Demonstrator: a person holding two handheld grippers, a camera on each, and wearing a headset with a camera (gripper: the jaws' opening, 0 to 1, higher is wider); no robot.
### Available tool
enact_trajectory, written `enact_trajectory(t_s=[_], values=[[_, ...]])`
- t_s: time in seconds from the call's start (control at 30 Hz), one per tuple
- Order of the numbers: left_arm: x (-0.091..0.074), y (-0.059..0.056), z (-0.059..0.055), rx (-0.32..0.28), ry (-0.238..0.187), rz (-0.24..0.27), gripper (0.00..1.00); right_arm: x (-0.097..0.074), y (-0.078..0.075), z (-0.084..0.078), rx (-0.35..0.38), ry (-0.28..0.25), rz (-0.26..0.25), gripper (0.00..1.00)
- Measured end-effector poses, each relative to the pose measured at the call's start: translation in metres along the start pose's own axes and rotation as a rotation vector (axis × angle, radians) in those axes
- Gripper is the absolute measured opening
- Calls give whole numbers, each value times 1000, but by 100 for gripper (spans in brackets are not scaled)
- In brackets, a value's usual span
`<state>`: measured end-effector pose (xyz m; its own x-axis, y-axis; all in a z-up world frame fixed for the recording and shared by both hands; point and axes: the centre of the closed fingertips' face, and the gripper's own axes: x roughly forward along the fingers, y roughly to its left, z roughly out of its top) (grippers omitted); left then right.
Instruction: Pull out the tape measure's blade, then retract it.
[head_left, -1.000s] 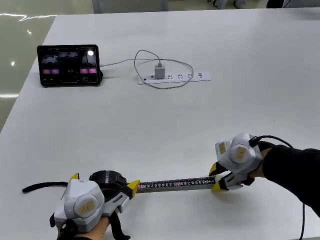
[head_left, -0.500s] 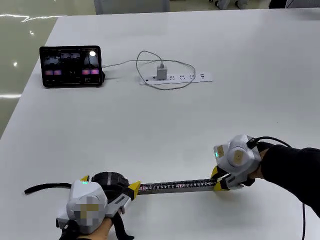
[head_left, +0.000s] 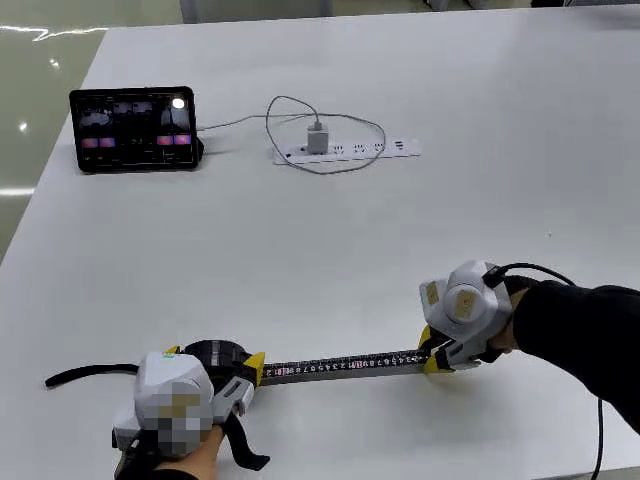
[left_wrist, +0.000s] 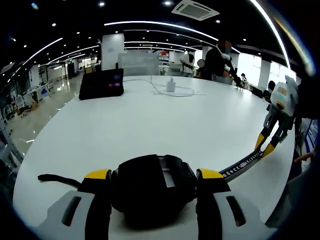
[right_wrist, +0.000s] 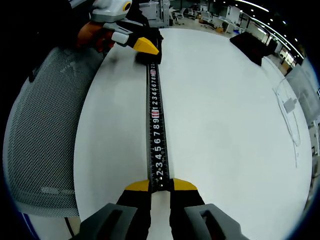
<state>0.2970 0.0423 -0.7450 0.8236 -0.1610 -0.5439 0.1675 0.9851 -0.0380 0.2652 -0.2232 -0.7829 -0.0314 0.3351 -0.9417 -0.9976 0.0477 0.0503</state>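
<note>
Wide and white, the desk (head_left: 400, 230) takes up most of what we see from the head view, and in the left gripper view it sits in an open hall with long strips of ceiling light. At the near right, a dark sleeve (head_left: 580, 330) reaches in behind the right tool (right_wrist: 161, 186). At the near left, the left tool (left_wrist: 154, 175) rests low on the desk. Toward the far left stands a tablet (head_left: 133, 129) with its screen lit. To its right lies a white power strip (head_left: 350, 152) with a looping cable (head_left: 340, 125) around it. The tape measure (left_wrist: 152, 187), a black case, sits on the desk at the near left. We see it clamped between the yellow-tipped jaws of the left tool, one jaw on each side of the case. Its blade (right_wrist: 155, 125) is drawn out and lies flat on the desk, dark with pale numerals. It runs straight from the case to the right tool, whose two jaws are pinched together on the blade's free end. A black strap (head_left: 85, 375) trails on the desk to the left of the case. Smallest of all, a white charger (head_left: 318, 140) is plugged into the power strip.
</note>
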Motion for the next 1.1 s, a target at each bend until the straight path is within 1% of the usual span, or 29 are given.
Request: enact_trajectory(t_s=[0.1,0.2,0.33,0.4,0.6,0.63,0.67,0.73,0.9,1.0,1.03,1.1], values=[[1,0,-1,-2,22,-1,63,-1,-1,-1,-4,14,1,9],[2,1,-2,-10,52,-15,63,-1,-2,-2,19,0,5,9],[2,0,-4,1,62,-18,62,-1,-1,0,40,-13,-10,9],[2,-1,-3,2,63,-13,61,-1,-1,0,45,-7,-17,9],[3,-1,-4,6,82,-28,61,-2,-1,2,72,-15,-7,9],[3,-2,-4,12,88,-32,61,-1,-2,2,115,-17,-17,9],[3,-2,-4,19,91,-38,61,-2,-2,2,135,-15,-15,9],[4,-2,-3,19,102,-42,61,-1,-2,3,105,-10,-11,9],[4,-3,-4,22,96,-44,61,0,-1,4,96,8,-11,9],[4,-3,-4,22,94,-40,61,0,-2,5,107,8,-8,9],[4,-3,-4,23,94,-39,61,0,-2,6,127,4,-2,9],[4,-3,-3,26,96,-41,61,1,-2,7,122,3,7,9]])
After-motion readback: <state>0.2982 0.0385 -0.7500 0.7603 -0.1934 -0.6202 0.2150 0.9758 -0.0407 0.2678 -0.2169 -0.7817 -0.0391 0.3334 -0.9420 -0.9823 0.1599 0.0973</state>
